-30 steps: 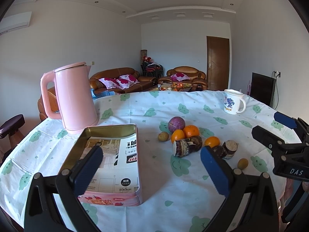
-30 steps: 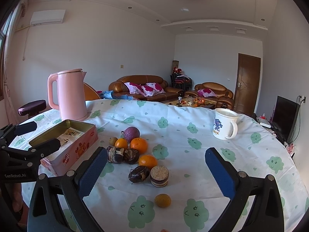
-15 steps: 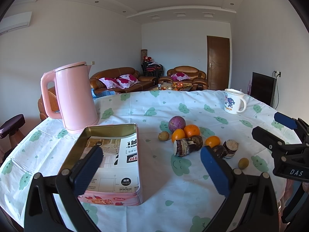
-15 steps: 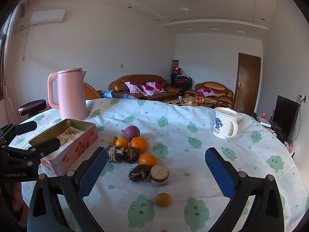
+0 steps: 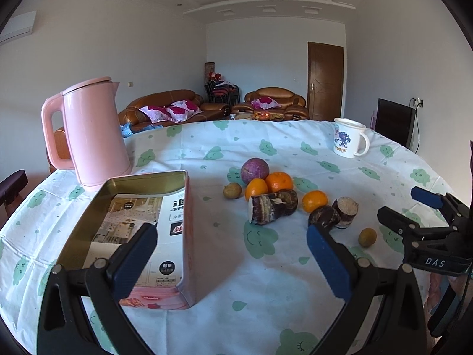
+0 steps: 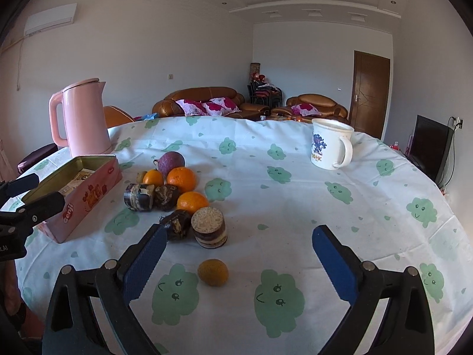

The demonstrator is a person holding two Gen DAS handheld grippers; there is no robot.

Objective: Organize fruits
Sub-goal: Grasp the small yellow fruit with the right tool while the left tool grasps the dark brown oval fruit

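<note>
A cluster of fruit lies mid-table: a purple passion fruit (image 5: 254,170), three oranges (image 5: 279,181), dark sugarcane pieces (image 5: 267,207) and small brownish-yellow fruits (image 5: 367,237). An open pink tin box (image 5: 142,230) with a paper inside lies left of the fruit. My left gripper (image 5: 230,261) is open and empty, low over the table near the tin. My right gripper (image 6: 236,261) is open and empty, just behind a small yellow fruit (image 6: 212,272) and a sugarcane piece (image 6: 209,227). The tin (image 6: 79,195) shows at the left in the right wrist view.
A pink kettle (image 5: 88,133) stands behind the tin at the back left. A white mug (image 5: 348,142) stands at the back right. The round table's cloth (image 6: 295,192) has green cloud prints. Sofas, a door and a TV are beyond the table.
Both grippers have moved forward and lower toward the table; the fruit and tin look larger and closer. Jaws remain open. Nothing on the table has moved.
</note>
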